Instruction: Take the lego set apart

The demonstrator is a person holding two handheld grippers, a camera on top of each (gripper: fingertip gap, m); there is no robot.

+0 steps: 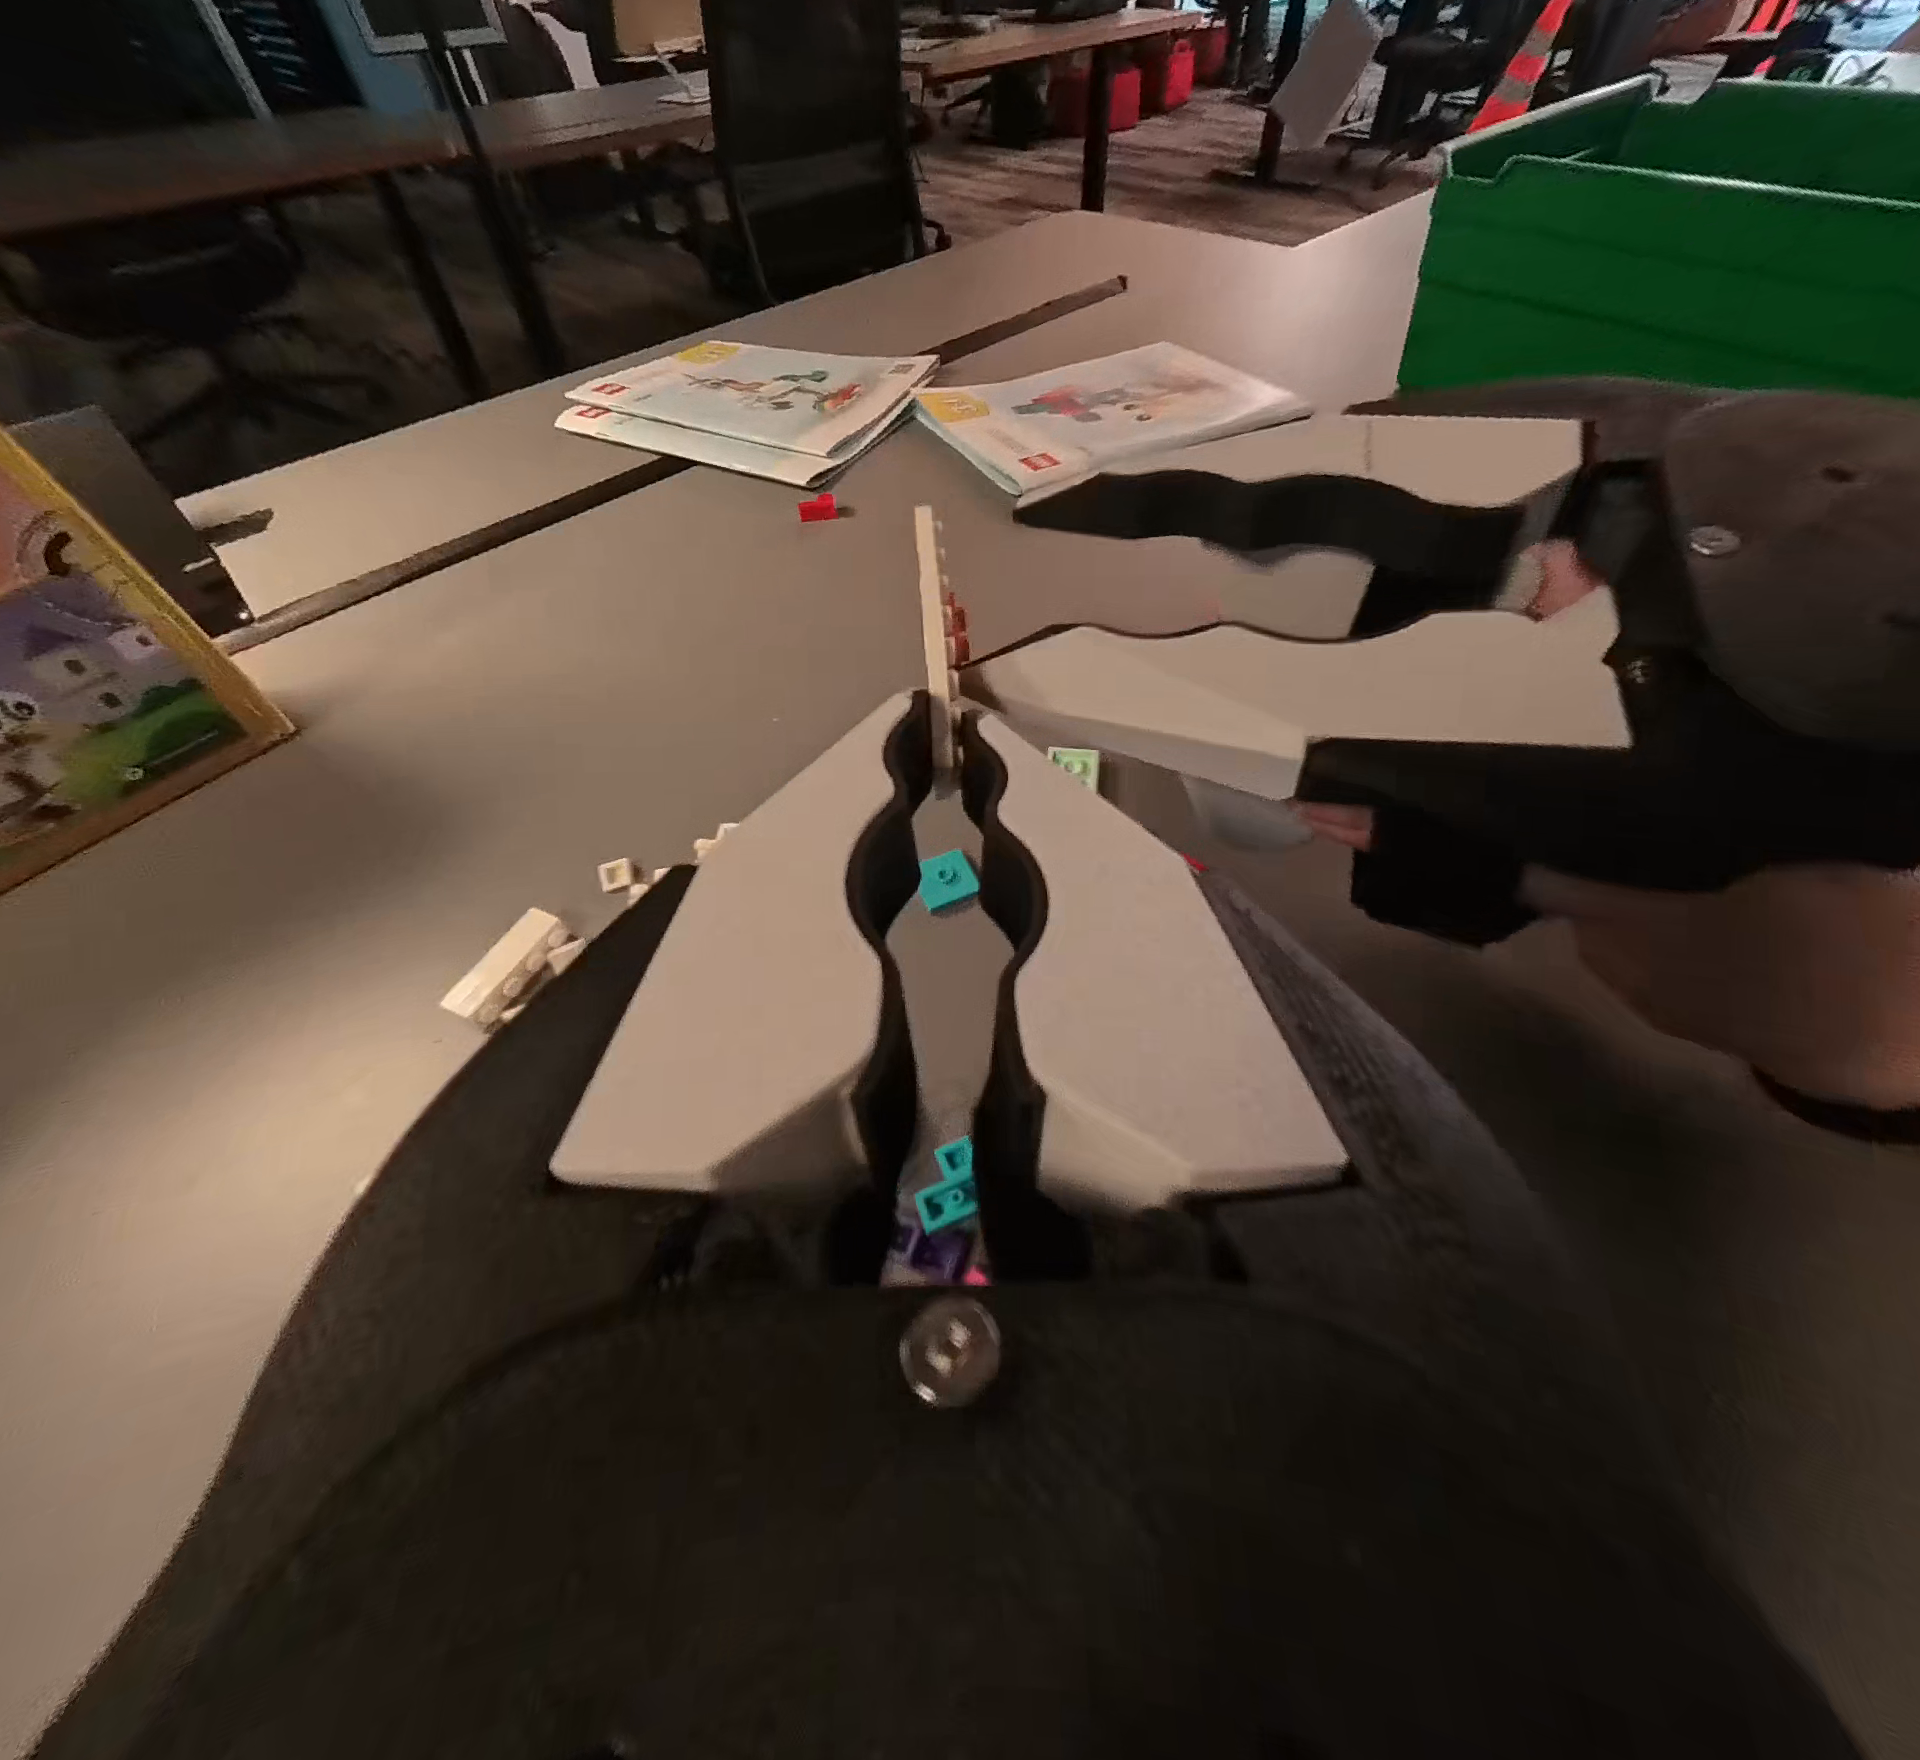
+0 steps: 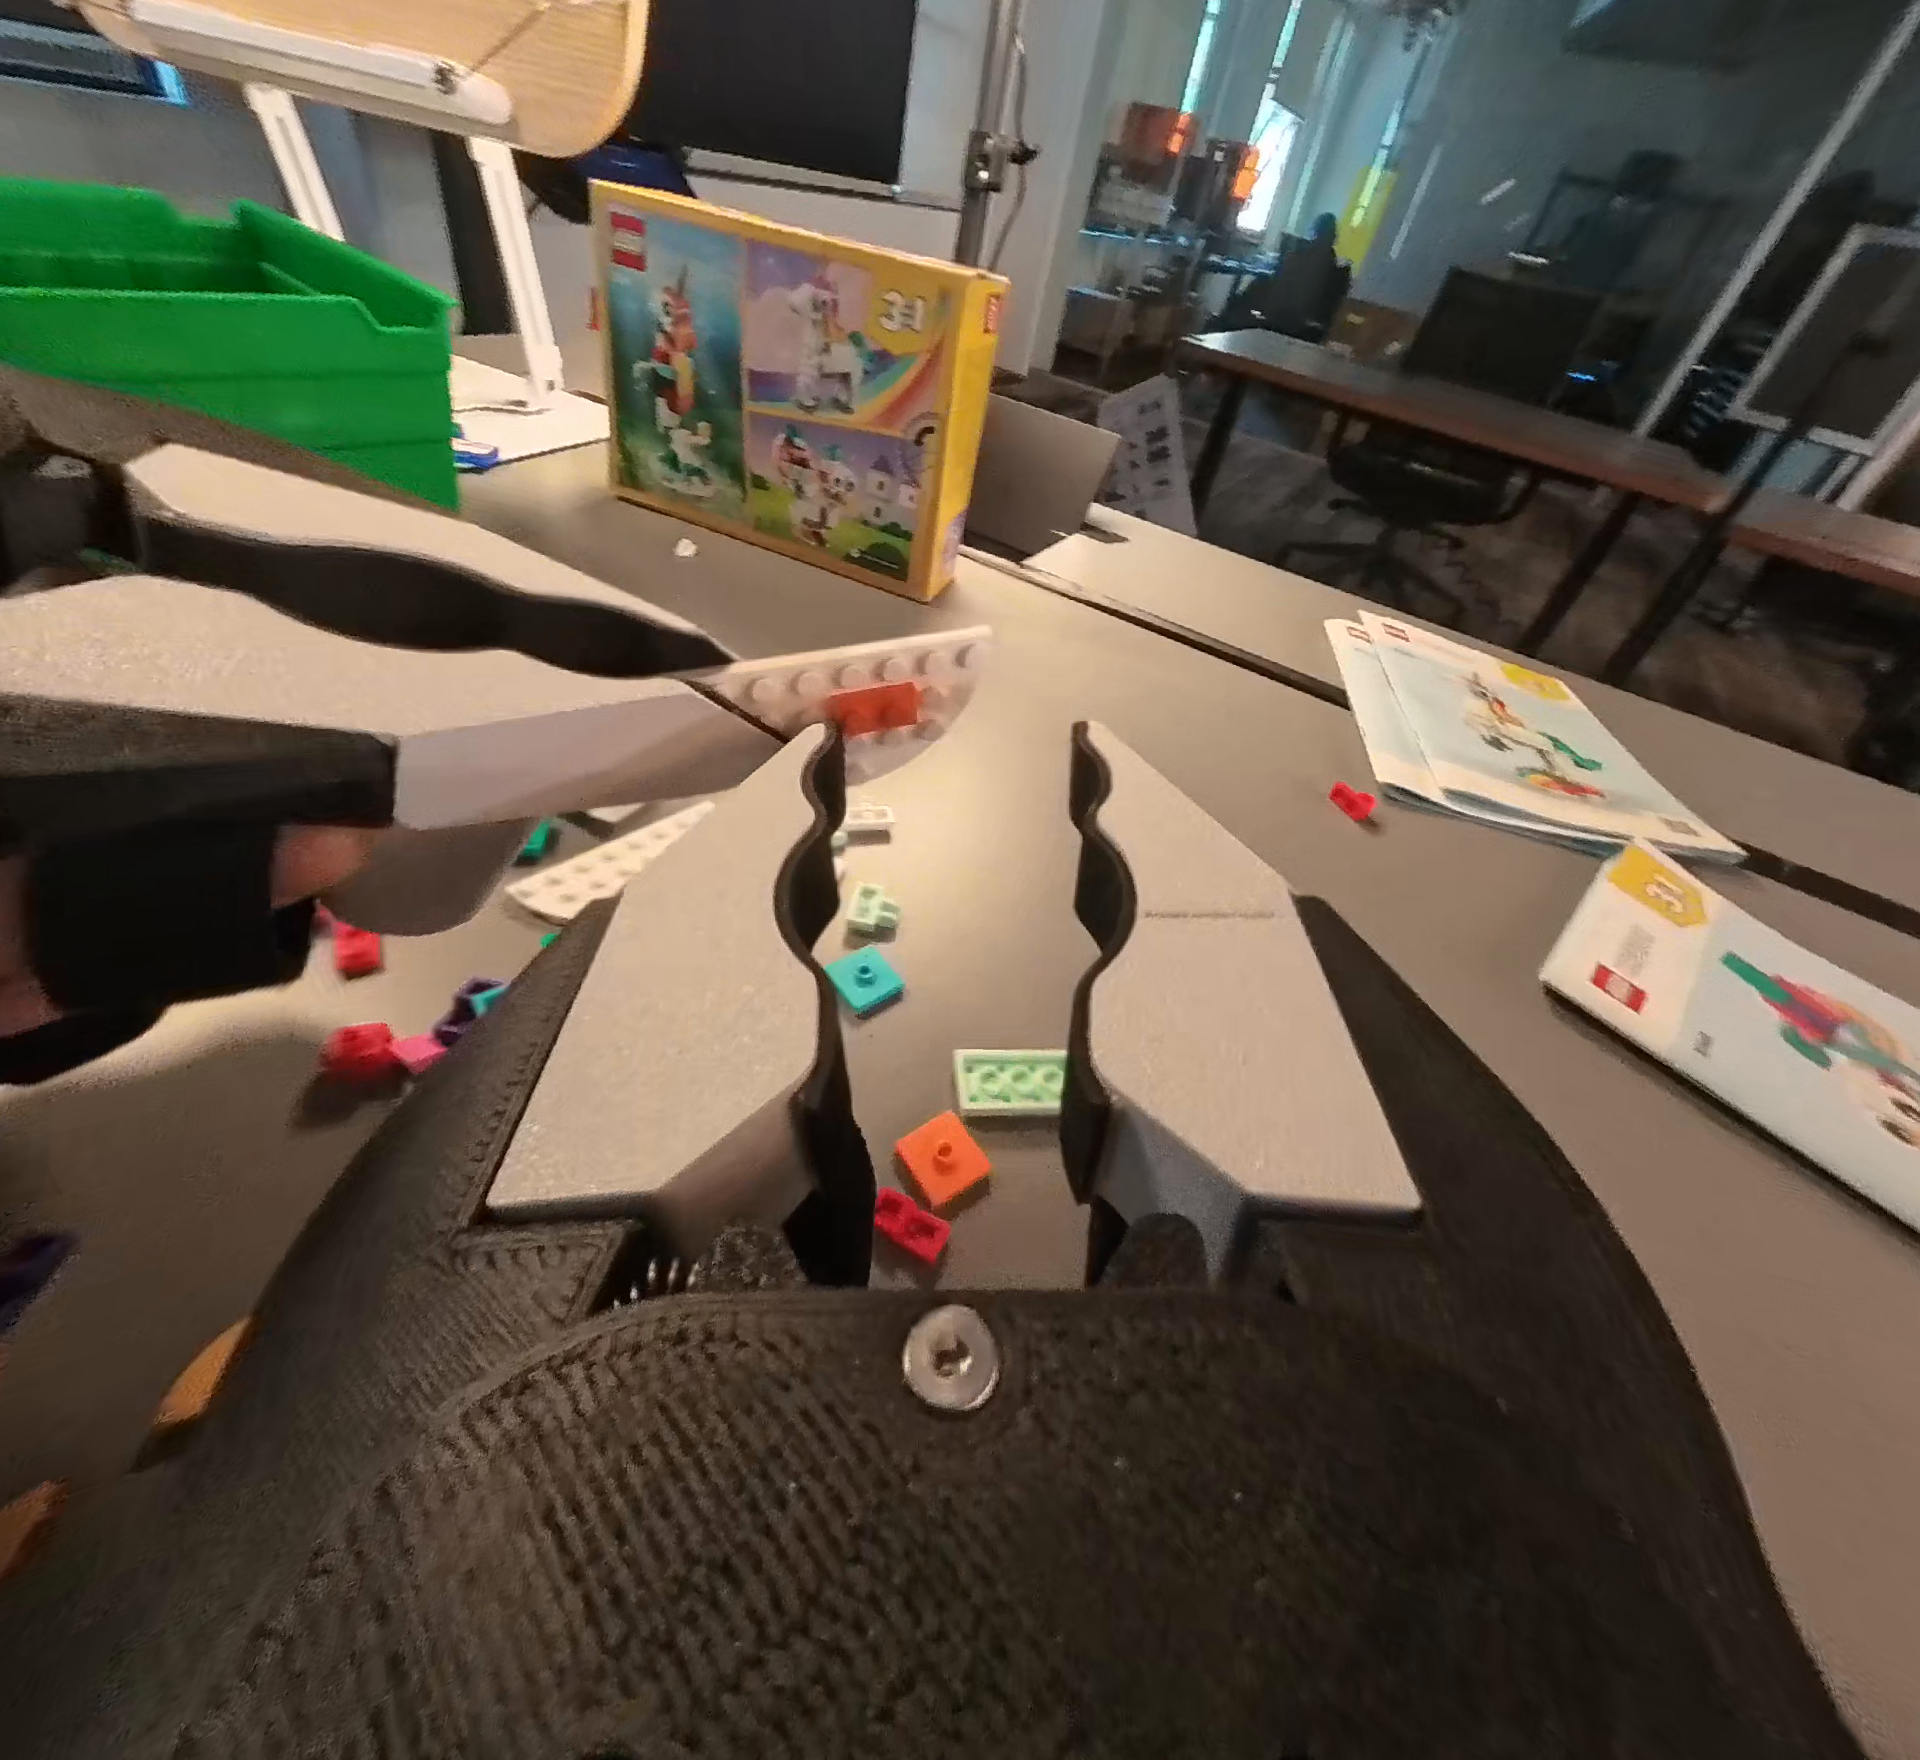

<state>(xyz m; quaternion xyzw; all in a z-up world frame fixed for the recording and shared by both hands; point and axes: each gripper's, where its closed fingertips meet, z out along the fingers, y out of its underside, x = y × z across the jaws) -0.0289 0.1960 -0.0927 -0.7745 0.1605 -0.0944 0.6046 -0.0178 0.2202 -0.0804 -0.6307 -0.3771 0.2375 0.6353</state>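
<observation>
My left gripper [image 1: 943, 708] is shut on the lower edge of a white rounded plate [image 1: 928, 588] and holds it upright above the table. A small red brick [image 1: 958, 621] is stuck on the plate's right face. In the right wrist view the left gripper [image 2: 717, 671] comes in from the left with the plate [image 2: 935, 661] and the red brick [image 2: 878, 708]. My right gripper [image 2: 951, 739] is open and empty, its left fingertip just below the red brick. In the left wrist view the right gripper [image 1: 1013, 598] is open beside the brick.
Loose pieces lie on the grey table [image 2: 1195, 671]: a teal tile [image 2: 864, 980], an orange tile [image 2: 942, 1156], a mint plate [image 2: 1010, 1082], a white wedge plate [image 2: 603, 863]. Booklets [image 2: 1496, 744], the yellow set box [image 2: 790, 401] and a green bin [image 2: 229, 328] stand farther back. My left gripper's tips are some 8 cm from the teal tile [image 2: 864, 980]. Look for it in the left wrist view [image 1: 951, 875] too.
</observation>
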